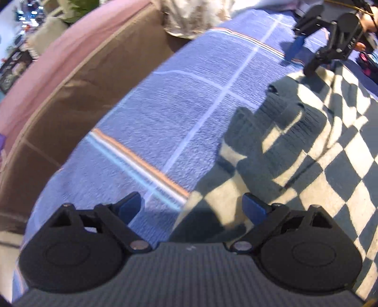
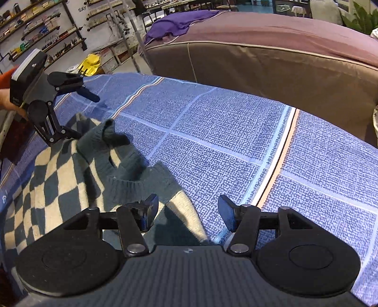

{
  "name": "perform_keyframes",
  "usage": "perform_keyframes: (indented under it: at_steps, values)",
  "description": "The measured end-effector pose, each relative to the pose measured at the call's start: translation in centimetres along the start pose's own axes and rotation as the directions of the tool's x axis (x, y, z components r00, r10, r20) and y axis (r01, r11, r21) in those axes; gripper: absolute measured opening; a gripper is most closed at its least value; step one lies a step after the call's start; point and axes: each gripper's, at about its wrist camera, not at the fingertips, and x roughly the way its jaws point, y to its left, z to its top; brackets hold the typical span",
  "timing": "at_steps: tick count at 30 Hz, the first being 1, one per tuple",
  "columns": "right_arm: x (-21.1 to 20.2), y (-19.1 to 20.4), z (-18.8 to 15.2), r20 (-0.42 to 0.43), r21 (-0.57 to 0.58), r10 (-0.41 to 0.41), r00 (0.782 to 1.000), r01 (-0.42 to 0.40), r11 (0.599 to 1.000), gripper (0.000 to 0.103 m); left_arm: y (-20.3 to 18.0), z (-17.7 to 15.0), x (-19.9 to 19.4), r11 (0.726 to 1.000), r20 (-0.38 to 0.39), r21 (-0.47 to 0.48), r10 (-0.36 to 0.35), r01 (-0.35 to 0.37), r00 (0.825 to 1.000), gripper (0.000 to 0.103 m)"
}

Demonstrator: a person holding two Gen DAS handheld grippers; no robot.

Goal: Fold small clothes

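A knitted sweater point(image 1: 330, 170) in a dark green and cream check, with a ribbed dark green collar, lies rumpled on the blue plaid blanket point(image 1: 170, 113). My left gripper point(image 1: 191, 205) hovers open over the sweater's edge, with nothing between its pads. At the top right of this view, the right gripper point(image 1: 304, 59) stands open above the sweater's far side. In the right wrist view, my right gripper point(image 2: 189, 211) is open over a cream corner of the sweater point(image 2: 59, 179). The left gripper point(image 2: 82, 115) shows open at the upper left, held by a hand.
A brown and pink sofa point(image 2: 259, 59) runs along the far edge of the blanket point(image 2: 236, 141), with a purple cloth point(image 2: 179, 23) draped on it. Wall shelves point(image 2: 35, 30) stand behind. A pale patterned cloth point(image 1: 189, 19) lies at the sofa's end.
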Motion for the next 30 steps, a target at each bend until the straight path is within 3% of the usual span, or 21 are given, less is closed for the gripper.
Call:
perform_keyframes:
  at_steps: [2,4,8,9,10,11,12,15,17,18,22,26,28,30]
  values:
    - [1.1,-0.2,0.3,-0.026,-0.013,0.035,0.999,-0.036,0.999,0.093,0.2,0.4,1.5,0.999,-0.038,0.001,-0.052,0.052,0.998,0.084]
    - [2.1,-0.1,0.2,-0.045,-0.025,0.040,0.998,-0.041,0.999,0.094,0.8,0.4,2.0,0.995,-0.029,-0.046,-0.093,0.092,0.995,0.084]
    - [2.3,0.1,-0.1,0.004,-0.052,0.091,0.996,-0.091,0.995,0.096,1.8,-0.1,1.8,0.987,0.000,-0.112,-0.117,0.116,0.993,0.074]
    - [2.3,0.3,-0.3,0.004,-0.058,0.102,0.995,-0.102,0.993,0.085,1.6,-0.1,1.7,0.986,-0.004,-0.116,-0.121,0.120,0.993,0.069]
    - [2.3,0.6,-0.4,-0.006,-0.058,0.119,0.993,-0.119,0.991,0.073,1.4,-0.1,1.5,0.985,-0.006,-0.110,-0.133,0.131,0.991,0.055]
    - [2.3,0.8,-0.5,-0.025,-0.058,0.135,0.991,-0.136,0.989,0.050,1.1,0.0,1.2,0.984,-0.013,-0.098,-0.151,0.149,0.988,0.036]
    - [2.3,1.1,-0.6,-0.039,-0.065,0.134,0.990,-0.136,0.989,0.035,0.8,0.1,1.0,0.982,-0.021,-0.091,-0.167,0.164,0.986,0.022]
    - [1.2,1.4,-1.0,-0.037,-0.044,0.118,0.992,-0.119,0.992,0.016,0.2,-0.1,0.6,0.985,-0.046,-0.078,-0.156,0.152,0.987,0.008]
    - [-0.1,1.4,-1.1,-0.005,-0.015,0.057,0.998,-0.057,0.998,0.013,0.3,-0.3,0.0,0.990,-0.047,-0.078,-0.122,0.118,0.991,0.006]
    - [-1.0,1.4,-1.1,0.016,-0.005,0.022,1.000,-0.022,1.000,0.005,0.6,-0.5,-0.4,0.992,-0.039,-0.085,-0.094,0.091,0.995,0.005]
    - [-4.0,1.4,-1.0,0.097,-0.002,-0.036,0.995,0.037,0.999,0.004,3.0,-1.7,-1.9,0.983,-0.013,-0.181,-0.027,0.024,1.000,0.005]
    - [-3.8,1.4,-1.6,0.055,0.000,-0.123,0.991,0.123,0.992,0.003,4.0,-2.9,-0.5,0.966,-0.050,-0.257,-0.016,0.002,0.999,0.006]
    - [-2.7,0.5,-2.7,0.024,0.054,-0.182,0.983,0.180,0.982,0.003,3.9,-3.3,0.0,0.962,-0.020,-0.273,0.003,-0.008,1.000,0.008]
    - [-1.3,-0.4,-3.9,0.008,0.116,-0.230,0.973,0.228,0.967,0.002,4.7,-3.8,0.0,0.938,0.018,-0.347,0.027,-0.019,0.999,0.009]
